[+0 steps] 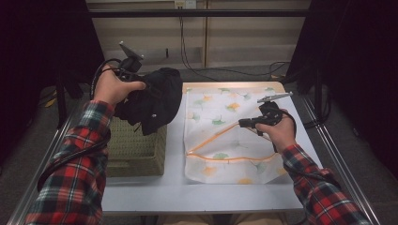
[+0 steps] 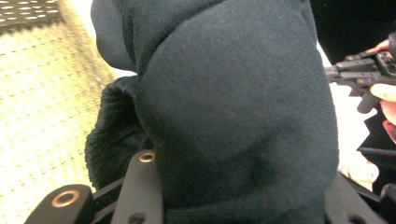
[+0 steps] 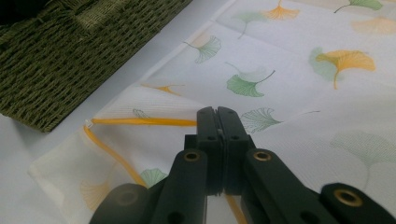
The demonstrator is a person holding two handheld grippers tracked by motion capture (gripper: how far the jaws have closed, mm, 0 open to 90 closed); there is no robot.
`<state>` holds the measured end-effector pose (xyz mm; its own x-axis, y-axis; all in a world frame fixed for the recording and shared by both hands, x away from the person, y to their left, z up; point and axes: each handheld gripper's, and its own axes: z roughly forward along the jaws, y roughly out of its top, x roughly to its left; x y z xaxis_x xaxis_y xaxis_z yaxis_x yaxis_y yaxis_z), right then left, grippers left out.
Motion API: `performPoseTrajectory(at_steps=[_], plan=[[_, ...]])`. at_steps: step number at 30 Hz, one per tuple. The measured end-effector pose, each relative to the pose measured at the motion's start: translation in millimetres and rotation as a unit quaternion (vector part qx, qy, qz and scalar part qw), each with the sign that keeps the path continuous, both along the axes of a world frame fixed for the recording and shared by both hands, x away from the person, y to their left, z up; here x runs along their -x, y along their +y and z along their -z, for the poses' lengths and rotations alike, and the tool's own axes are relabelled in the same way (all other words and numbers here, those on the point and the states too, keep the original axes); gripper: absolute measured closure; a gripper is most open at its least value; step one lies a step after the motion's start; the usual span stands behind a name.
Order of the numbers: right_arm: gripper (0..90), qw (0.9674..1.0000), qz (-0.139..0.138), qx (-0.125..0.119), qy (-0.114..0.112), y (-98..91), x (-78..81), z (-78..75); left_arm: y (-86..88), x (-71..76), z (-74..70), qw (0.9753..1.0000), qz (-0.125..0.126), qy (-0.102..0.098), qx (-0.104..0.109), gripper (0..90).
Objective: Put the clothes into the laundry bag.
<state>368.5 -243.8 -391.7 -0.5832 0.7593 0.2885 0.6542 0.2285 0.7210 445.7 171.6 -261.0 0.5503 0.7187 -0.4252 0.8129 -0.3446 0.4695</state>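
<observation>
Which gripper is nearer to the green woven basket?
The left. The left gripper holds a black garment just above the basket. The right gripper, shut on the orange edge of the leaf-print mesh bag, is farther off, beside the basket.

In the high view the table (image 1: pixel 202 192) is lit from above, while the frame's left and right edges are lost in darkness. The black cloth (image 2: pixel 233 107) in the left gripper view is seen dim and slightly soft. In the right gripper view the bag (image 3: pixel 299 84) is evenly lit, and blur is seen along the bottom.
</observation>
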Motion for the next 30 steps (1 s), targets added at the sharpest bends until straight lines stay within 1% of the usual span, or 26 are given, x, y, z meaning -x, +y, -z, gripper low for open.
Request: performPoseTrajectory(at_steps=[1, 2, 3, 4, 5, 6, 7, 8, 10, 11, 12, 13, 14, 15, 16, 20, 23, 24, 25, 26, 27, 28, 29, 30], plan=[[89.8, 1.0000, 0.000, 0.001, 0.000, 0.0, -0.1, -0.1, -3.4, 1.1, -0.7, 1.0000, -0.001, 0.003, 0.003, 61.9], [89.8, 1.0000, 0.000, 0.001, 0.000, 0.1, -0.1, -0.1, -4.7, 1.0, -0.9, 0.9999, 0.012, -0.001, -0.001, 61.9], [89.8, 1.0000, 0.000, 0.001, 0.000, 0.3, -0.1, -0.1, -7.6, 1.9, -0.6, 0.9999, 0.012, -0.001, -0.001, 61.9], [89.8, 1.0000, 0.000, 0.001, 0.000, 0.5, -0.1, -0.2, -10.0, 2.6, 0.5, 0.9999, 0.016, 0.003, 0.003, 61.9], [89.7, 1.0000, 0.001, 0.001, 0.001, 0.8, 0.0, -0.2, -11.7, 2.6, 1.8, 0.9996, 0.028, 0.002, 0.001, 61.9], [89.8, 1.0000, 0.001, 0.000, 0.000, 1.0, -0.1, -0.1, -15.4, 4.2, 3.6, 0.9997, 0.023, 0.003, 0.005, 61.9], [89.8, 1.0000, 0.001, 0.001, 0.000, 1.0, 0.0, -0.3, -17.3, 4.5, 4.9, 0.9994, 0.034, 0.003, -0.002, 61.9], [89.8, 1.0000, 0.001, 0.000, -0.002, 0.8, -0.1, -0.2, -21.1, 6.1, 6.6, 0.9995, 0.031, 0.003, 0.001, 61.8], [89.8, 1.0000, 0.001, 0.001, -0.002, 0.7, -0.1, -0.6, -26.5, 7.7, 9.1, 0.9990, 0.045, 0.002, -0.003, 61.8], [89.8, 1.0000, 0.000, 0.003, -0.004, 0.5, -0.5, -0.7, -31.0, 9.5, 10.9, 0.9992, 0.039, 0.004, 0.005, 61.8], [89.8, 1.0000, 0.002, 0.002, -0.004, 0.5, -0.5, -1.2, -31.9, 9.3, 11.7, 0.9987, 0.051, 0.004, 0.001, 61.8], [89.8, 1.0000, 0.003, 0.001, -0.005, 0.6, -0.5, -1.4, -34.5, 10.2, 12.8, 0.9985, 0.054, 0.004, 0.004, 61.8], [89.8, 1.0000, 0.004, 0.001, -0.005, 0.6, -0.6, -1.6, -38.6, 12.5, 13.8, 0.9992, 0.037, 0.005, 0.010, 61.8], [89.8, 1.0000, 0.004, 0.001, -0.006, 0.5, -0.7, -1.7, -39.0, 12.0, 14.9, 0.9979, 0.065, 0.004, 0.000, 61.8], [89.8, 1.0000, 0.006, 0.001, -0.006, 0.6, -1.0, -1.7, -41.9, 13.4, 16.2, 0.9978, 0.066, 0.001, 0.000, 61.8], [89.8, 0.9999, 0.007, 0.004, -0.007, 2.0, -1.5, -1.6, -51.6, 18.4, 21.9, 0.9965, 0.083, 0.005, 0.002, 61.8], [89.8, 0.9999, 0.009, 0.004, -0.009, 2.8, -2.1, -1.4, -58.8, 21.7, 27.5, 0.9952, 0.097, 0.009, -0.002, 61.8], [89.8, 0.9999, 0.010, 0.003, -0.010, 3.0, -2.5, -1.6, -61.8, 22.9, 30.4, 0.9950, 0.100, 0.010, 0.001, 61.8], [89.8, 0.9999, 0.011, 0.002, -0.012, 3.2, -3.0, -2.4, -63.8, 23.9, 32.4, 0.9953, 0.096, 0.009, 0.004, 61.8], [89.8, 0.9999, 0.012, 0.002, -0.011, 3.7, -3.0, -3.0, -65.5, 24.3, 35.3, 0.9945, 0.104, 0.013, 0.004, 61.8], [89.8, 0.9998, 0.011, 0.004, -0.013, 4.1, -3.7, -3.6, -67.1, 25.0, 37.8, 0.9944, 0.105, 0.014, 0.003, 61.7], [89.8, 0.9998, 0.012, 0.005, -0.015, 4.3, -3.9, -4.2, -69.2, 26.2, 40.6, 0.9946, 0.103, 0.014, 0.007, 61.8], [89.8, 0.9998, 0.013, 0.004, -0.015, 4.9, -4.2, -4.7, -70.2, 26.7, 43.4, 0.9936, 0.111, 0.015, 0.008, 61.8], [89.8, 0.9998, 0.013, 0.005, -0.016, 5.0, -4.4, -5.3, -72.0, 28.4, 45.8, 0.9939, 0.108, 0.019, 0.010, 61.8]])
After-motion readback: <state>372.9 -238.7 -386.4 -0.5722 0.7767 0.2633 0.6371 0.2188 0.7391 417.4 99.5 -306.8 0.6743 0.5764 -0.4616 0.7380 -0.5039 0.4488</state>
